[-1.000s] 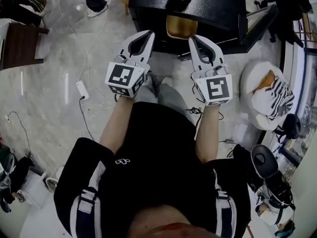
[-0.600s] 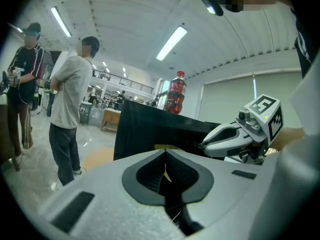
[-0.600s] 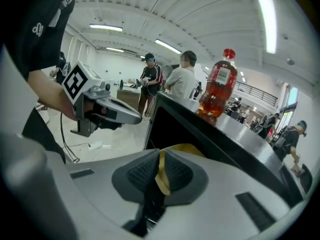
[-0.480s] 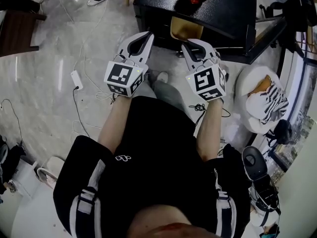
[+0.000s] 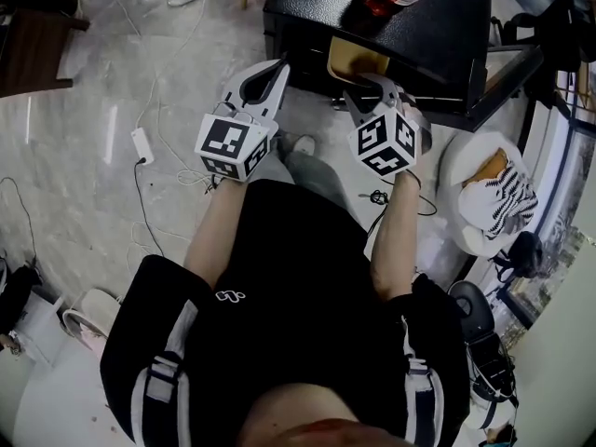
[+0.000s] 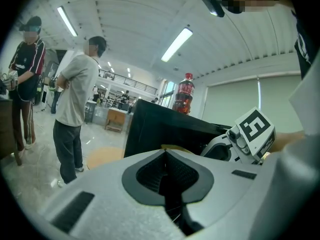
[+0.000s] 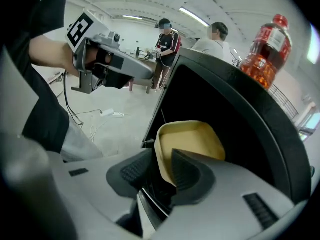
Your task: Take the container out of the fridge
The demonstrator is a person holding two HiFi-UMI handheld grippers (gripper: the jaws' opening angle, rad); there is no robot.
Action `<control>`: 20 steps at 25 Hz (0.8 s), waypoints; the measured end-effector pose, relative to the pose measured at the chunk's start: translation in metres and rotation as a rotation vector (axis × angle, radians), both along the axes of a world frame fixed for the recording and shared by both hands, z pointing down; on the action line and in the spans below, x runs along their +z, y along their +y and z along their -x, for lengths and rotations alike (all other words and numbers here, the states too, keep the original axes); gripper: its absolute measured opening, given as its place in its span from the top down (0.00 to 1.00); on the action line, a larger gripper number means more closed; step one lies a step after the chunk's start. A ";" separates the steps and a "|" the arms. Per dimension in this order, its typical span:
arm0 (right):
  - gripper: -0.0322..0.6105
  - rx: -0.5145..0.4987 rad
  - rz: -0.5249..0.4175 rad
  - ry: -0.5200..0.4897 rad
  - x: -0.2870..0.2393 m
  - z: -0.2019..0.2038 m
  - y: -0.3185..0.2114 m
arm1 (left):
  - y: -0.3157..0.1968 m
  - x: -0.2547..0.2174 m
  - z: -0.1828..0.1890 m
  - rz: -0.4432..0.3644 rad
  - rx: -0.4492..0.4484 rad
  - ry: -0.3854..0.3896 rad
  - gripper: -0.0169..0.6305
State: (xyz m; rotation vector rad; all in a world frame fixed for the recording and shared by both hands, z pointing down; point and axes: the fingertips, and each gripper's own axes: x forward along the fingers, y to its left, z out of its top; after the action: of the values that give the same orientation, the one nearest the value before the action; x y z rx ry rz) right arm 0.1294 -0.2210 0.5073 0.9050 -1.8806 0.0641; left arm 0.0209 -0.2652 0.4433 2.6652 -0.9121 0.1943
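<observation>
A person in a black shirt stands over a pale marble floor with a gripper in each hand, both reaching toward a low black fridge. The right gripper is released, its jaws apart and straddling the near rim of the yellow container: one pad sits inside the tray against its wall, while the other stands outside with a dark gap between it and the rim. The left gripper is clenched on nothing, its jaws closed tip to tip, and is held in the air just left of the fridge front. The container sits tilted inside the fridge's open front, directly under the top panel. A red-capped cola bottle stands upright on the fridge top. On the floor to the left lies a white power strip with trailing cables. Farther off, a bystander in a grey shirt and another in a dark striped jacket stand in the hall.
</observation>
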 end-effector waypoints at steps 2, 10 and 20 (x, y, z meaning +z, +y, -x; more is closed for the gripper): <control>0.79 -0.011 0.007 0.032 0.004 -0.002 -0.002 | -0.001 0.001 0.001 0.003 0.000 0.001 0.96; 0.87 -0.047 0.010 0.087 0.014 -0.001 -0.006 | -0.001 0.003 -0.002 0.009 0.010 0.004 0.96; 0.92 -0.083 -0.032 0.011 0.002 0.016 0.006 | 0.009 -0.003 -0.005 -0.004 0.033 -0.002 0.96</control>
State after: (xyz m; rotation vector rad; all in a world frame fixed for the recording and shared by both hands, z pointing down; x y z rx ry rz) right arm 0.1130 -0.2147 0.5095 0.8455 -1.9116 -0.0213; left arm 0.0257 -0.2558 0.4398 2.6851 -0.8709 0.2037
